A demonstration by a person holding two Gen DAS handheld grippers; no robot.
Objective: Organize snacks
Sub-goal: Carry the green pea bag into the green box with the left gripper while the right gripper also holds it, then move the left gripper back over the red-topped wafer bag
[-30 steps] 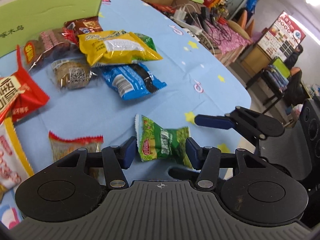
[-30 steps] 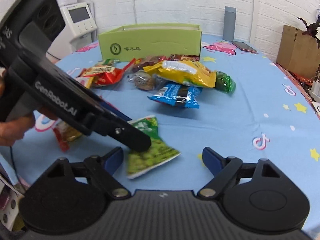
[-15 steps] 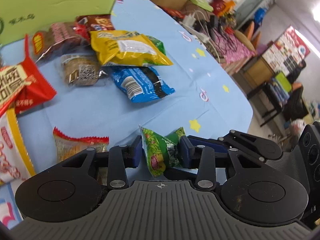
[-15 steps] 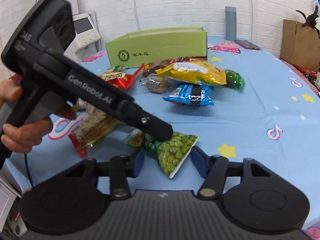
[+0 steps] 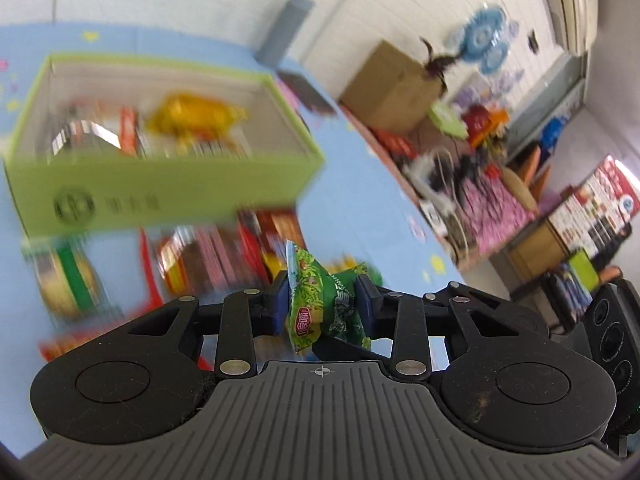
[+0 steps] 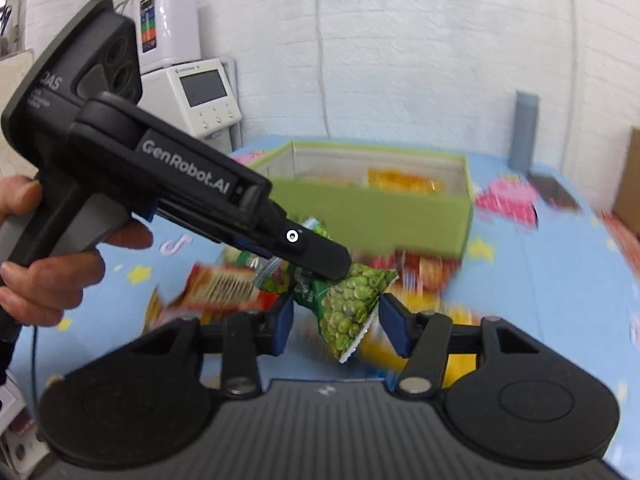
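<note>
Green box [image 5: 160, 188] on the bench [image 6: 540, 280] is open-topped w/ a yellow bag [image 5: 192, 118], red packs & other blurred snacks inside. Left gripper [image 5: 322, 304] has its fingers pinching the green pea packet [image 6: 348, 308] above the bench, long axis tilted, lower corner pointing down toward the right gripper [image 6: 334, 322], whose fingers are spread either side w/o touching. Loose snack packs [image 5: 224, 256] lie betw. packet & box.

Left hand-held gripper [image 5: 322, 304] clamped on a crumpled green snack packet [image 5: 320, 300], pads pressing both sides. Far left: open green box [image 5: 160, 188] with blurred snacks inside. Loose packets [image 5: 224, 256] on blue desk [image 5: 360, 200] near it.
</note>
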